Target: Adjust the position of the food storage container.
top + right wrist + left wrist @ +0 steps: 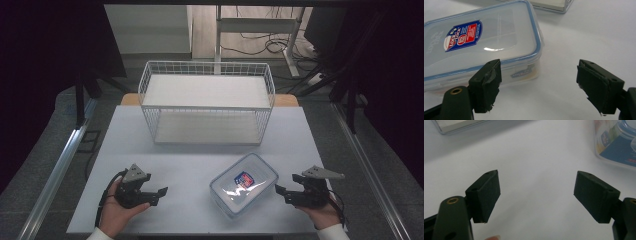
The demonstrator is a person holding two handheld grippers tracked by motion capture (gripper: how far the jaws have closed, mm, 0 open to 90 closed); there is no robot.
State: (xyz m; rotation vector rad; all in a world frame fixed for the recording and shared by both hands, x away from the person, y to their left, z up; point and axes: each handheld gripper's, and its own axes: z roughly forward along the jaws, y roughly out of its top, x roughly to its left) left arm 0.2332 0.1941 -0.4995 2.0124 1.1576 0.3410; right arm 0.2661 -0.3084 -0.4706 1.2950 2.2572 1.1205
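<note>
A clear plastic food box (244,183) with a blue-rimmed lid and a red and blue label lies on the white table, front centre-right. In the right gripper view the food box (481,42) sits close ahead, left of the jaws. My right gripper (289,192) stands open just right of the box, holding nothing; seen from its own camera the right gripper (537,85) has its jaws wide apart. Left of the box, my left gripper (156,195) rests open over bare table. Through its own camera the left gripper (536,195) is empty, and the food box (616,142) shows at upper right.
A white wire two-tier rack (207,102) stands at the back middle of the table (190,165). Its lower edge appears as the rack (456,126) in the left gripper view and as the rack (551,6) in the right gripper view. Metal rails flank the table.
</note>
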